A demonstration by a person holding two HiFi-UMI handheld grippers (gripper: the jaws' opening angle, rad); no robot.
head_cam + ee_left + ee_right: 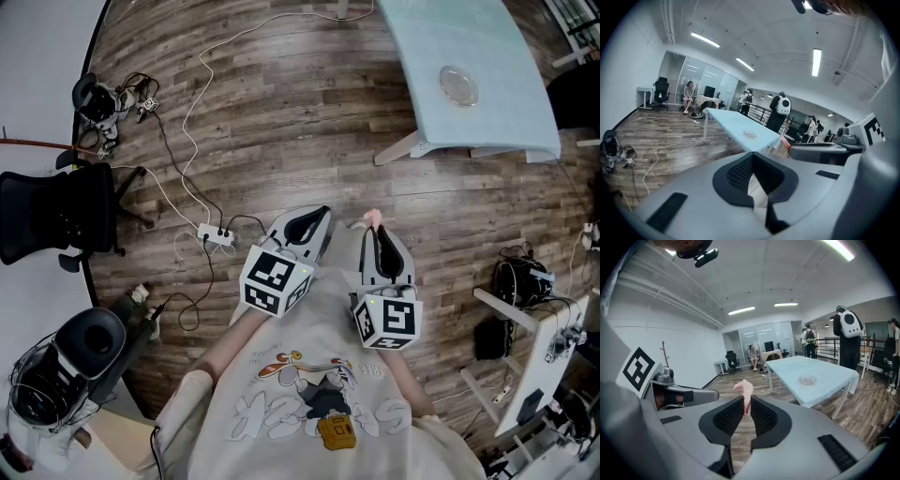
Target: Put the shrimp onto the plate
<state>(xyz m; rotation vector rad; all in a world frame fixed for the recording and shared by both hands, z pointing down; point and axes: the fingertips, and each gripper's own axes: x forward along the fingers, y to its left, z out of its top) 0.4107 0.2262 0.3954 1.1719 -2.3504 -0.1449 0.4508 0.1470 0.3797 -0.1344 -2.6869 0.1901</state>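
Carrying step, with the shrimp in transit. The right hand-held gripper (746, 403) is clamping the shrimp (745, 391) between its ribbed pads, and both are hanging over the wooden floor (281, 112), well apart from the plate (807, 379). The plate is sitting alone on the pale blue tabletop (825, 369), ahead of the person and to the right. The left hand-held gripper (752, 156) is riding just beside the right one, its jaws drawn together on nothing. The shrimp is being pinched at one end only. Its long axis is running out along the line of the jaws, pointing away from the person, and the free pink end is standing proud of the jaw tips and curling over toward the left gripper's side. By judgement, the placing itself is not yet begun. The next move is calling for an approach to the tabletop, the jaw tips brought low over the middle of the plate before the pads are parted. So shallow a pinch may let the shrimp swing or slip on the way.
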